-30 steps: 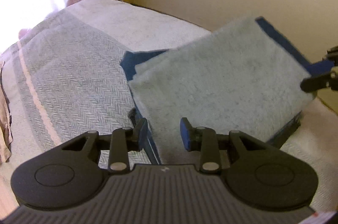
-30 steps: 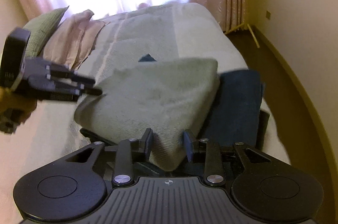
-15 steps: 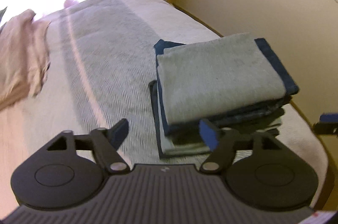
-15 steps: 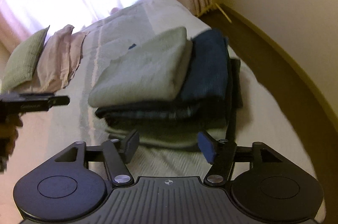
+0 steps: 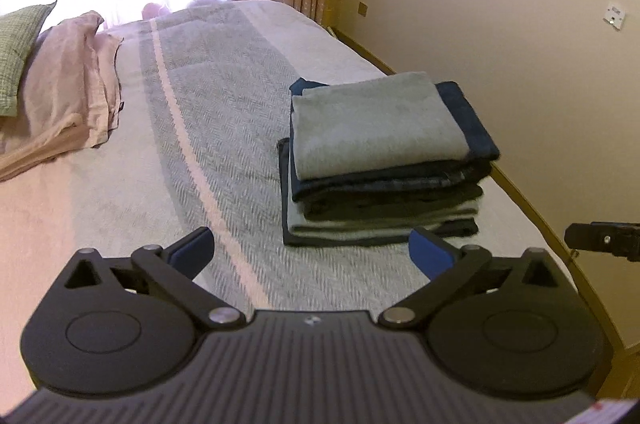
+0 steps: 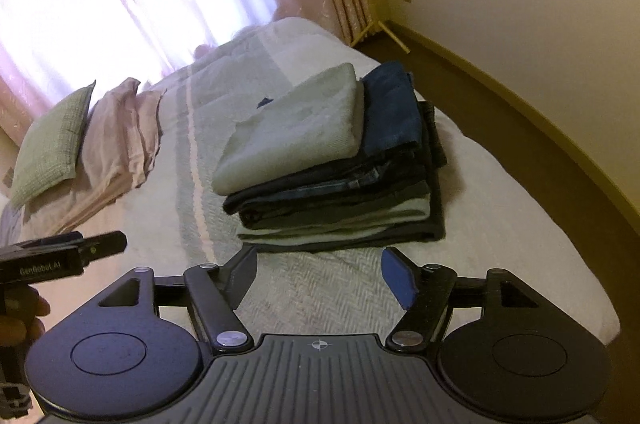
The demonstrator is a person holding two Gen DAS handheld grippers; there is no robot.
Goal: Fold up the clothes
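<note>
Opening empty, both tools (image 5: pixel 312 254) (image 6: pixel 318 274) hang clear of the folded stack (image 5: pixel 376 160).

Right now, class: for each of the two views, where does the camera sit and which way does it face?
Left wrist: on the left gripper, angled down at the stack of folded clothes on the bed; jaws opening, nothing between.
Right wrist: on the right gripper, facing the stack nearer the wall; jaws opening, nothing between, a hand showing.
Shared: stack, bed, each other's gripper.
</note>
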